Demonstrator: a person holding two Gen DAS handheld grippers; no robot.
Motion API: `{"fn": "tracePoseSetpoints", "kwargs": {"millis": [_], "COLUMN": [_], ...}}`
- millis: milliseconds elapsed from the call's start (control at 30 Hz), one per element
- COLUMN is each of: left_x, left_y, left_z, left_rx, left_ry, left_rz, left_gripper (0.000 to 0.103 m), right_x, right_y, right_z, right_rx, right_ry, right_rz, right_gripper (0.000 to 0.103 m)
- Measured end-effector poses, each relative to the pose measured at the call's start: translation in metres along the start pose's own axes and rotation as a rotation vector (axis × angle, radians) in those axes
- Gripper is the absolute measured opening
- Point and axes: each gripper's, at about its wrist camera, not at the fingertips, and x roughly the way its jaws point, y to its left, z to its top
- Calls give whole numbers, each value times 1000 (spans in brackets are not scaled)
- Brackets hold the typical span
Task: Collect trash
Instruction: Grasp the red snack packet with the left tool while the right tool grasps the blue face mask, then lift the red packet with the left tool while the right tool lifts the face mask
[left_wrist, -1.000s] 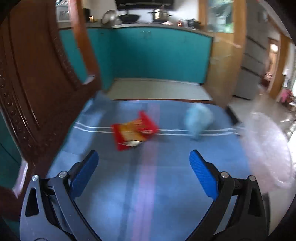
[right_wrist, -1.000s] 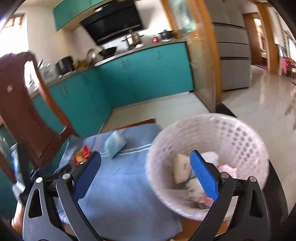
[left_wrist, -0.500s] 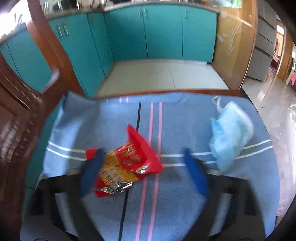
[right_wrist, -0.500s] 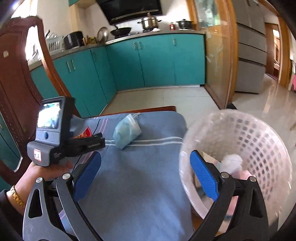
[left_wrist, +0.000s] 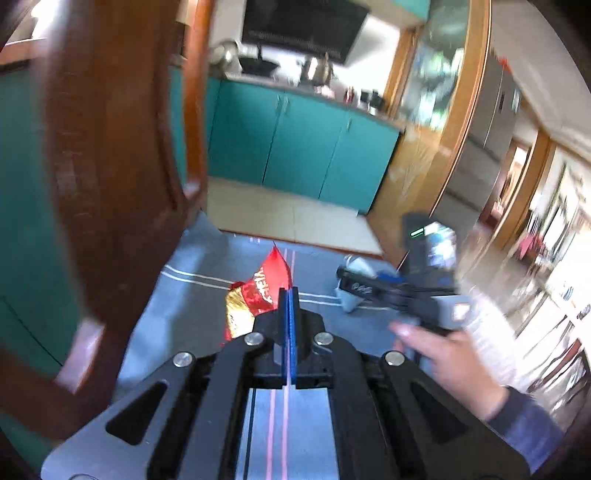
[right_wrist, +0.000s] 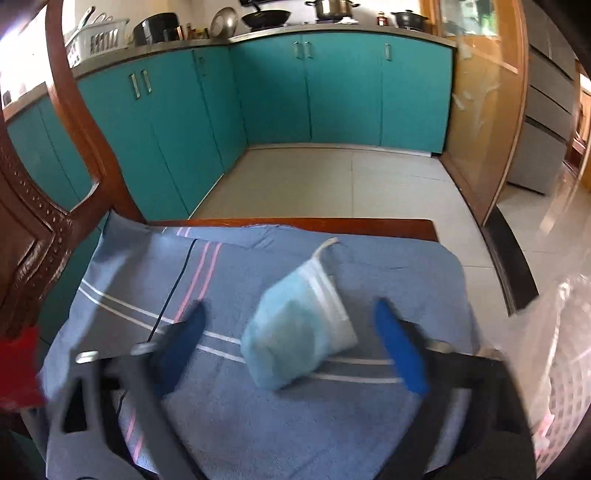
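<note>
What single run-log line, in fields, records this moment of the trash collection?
left gripper: shut on red snack wrapper | right gripper: jaws closing around blue bag, not gripped | bag on blue cloth

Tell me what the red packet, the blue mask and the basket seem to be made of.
Red packet: likely foil-lined plastic, glossy, shiny crinkles.
Blue mask: probably non-woven fabric, matte, soft folds, white strap.
Basket: likely plastic, pale, with a grid of holes; blurred.
</note>
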Motion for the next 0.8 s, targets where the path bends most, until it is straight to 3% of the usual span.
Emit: {"fn": "tracePoseSetpoints", "kwargs": {"millis": [33, 67, 100, 167, 300, 400, 500, 633, 800], "left_x": [-3, -2, 3, 12, 11, 6, 6, 0, -4], "left_y": [2, 4, 6, 13, 6, -10, -24, -42, -53], "left_z": [-4, -9, -12, -14, -12, -13, -18, -27, -35], "left_rx": [6, 16, 14, -12, -11, 22, 54, 117, 161], "left_ry": [-2, 6, 20, 53, 32, 20, 24, 24, 31], "left_rz": [11, 44, 48, 9, -38, -63, -77, -94, -99], "left_gripper": [2, 2, 2, 1, 1, 1, 1, 1, 2], "right_x": [7, 8, 3, -11, -71, -146, -206, -232, -220], "right_y": [0, -2, -7, -13, -23, -22, -19, -23, -16], "right_z": [-1, -2, -6, -10, -23, -41, -67, -100, -111], "right_rx": [-10, 0, 34, 65, 98, 89, 55, 53, 17], "right_ry": [62, 91, 96, 71, 0, -100, -190, -210, -172], "right_rz": [15, 30, 36, 44, 106, 172, 181, 181, 173], "right_gripper": [40, 14, 10, 7, 6, 6, 6, 6, 6]}}
